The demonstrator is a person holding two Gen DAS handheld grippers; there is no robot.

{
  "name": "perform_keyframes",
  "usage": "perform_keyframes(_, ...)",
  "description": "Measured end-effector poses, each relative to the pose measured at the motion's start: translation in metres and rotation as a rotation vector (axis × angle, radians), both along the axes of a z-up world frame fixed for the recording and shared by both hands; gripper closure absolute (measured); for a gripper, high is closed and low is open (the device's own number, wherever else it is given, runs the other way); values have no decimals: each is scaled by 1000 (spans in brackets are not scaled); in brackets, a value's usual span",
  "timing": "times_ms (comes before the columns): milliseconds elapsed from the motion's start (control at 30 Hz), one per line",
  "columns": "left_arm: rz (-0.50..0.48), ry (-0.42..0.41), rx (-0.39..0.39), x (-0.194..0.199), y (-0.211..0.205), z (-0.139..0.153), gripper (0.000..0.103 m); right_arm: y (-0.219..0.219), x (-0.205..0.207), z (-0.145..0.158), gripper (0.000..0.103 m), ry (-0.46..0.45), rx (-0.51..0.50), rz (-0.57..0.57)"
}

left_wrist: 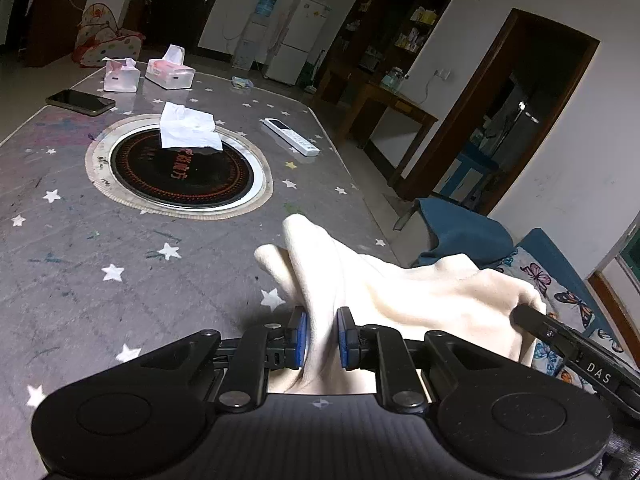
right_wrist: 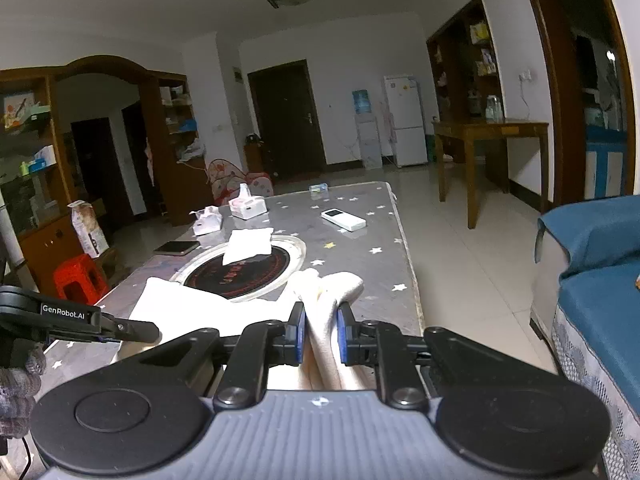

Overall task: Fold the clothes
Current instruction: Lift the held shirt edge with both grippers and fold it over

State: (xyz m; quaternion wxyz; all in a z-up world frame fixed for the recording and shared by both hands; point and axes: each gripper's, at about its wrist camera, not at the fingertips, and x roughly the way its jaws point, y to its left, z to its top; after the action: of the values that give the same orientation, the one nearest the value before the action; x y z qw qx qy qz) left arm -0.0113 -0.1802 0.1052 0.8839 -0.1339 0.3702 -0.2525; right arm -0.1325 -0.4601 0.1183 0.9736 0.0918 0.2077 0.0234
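A long table (left_wrist: 120,260), covered by a grey cloth printed with white stars, fills most of both wrist views; a round black hotplate (left_wrist: 182,172) with a pale ring around it is set into its middle. On the near end of the table lies the cream garment (left_wrist: 400,292), bunched into soft ridges, its near part raised off the surface and stretched between the two grippers. The left gripper (left_wrist: 322,338) has its blue-padded jaws closed narrowly on a pinched fold of this garment, the fabric running up between the pads. The right gripper (right_wrist: 321,334) is likewise clamped on a gathered fold of the same cloth; in the left wrist view its black finger meets the garment's far right edge, beside a blue sofa (left_wrist: 460,236) with a butterfly-print cover. A gloved hand (right_wrist: 18,392) shows at the left margin of the right wrist view, beneath the left gripper's body. Smaller items lie farther up the table, well apart from the garment: a crumpled white tissue (left_wrist: 188,128) resting on the hotplate, two tissue packs (left_wrist: 170,70) side by side near the far left corner, a white remote control (left_wrist: 292,137) towards the right edge, and a dark phone (left_wrist: 80,102) at the left edge.
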Motion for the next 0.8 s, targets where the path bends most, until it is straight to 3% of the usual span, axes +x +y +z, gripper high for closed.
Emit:
perform_keyframes(333,8,-1,-17,-21,14,7,86,11,-18,13,89,-9,-40,25)
perform_keyframes(800,36,-12,36,1,4,8,86,8,12,19,89,1,-60,16)
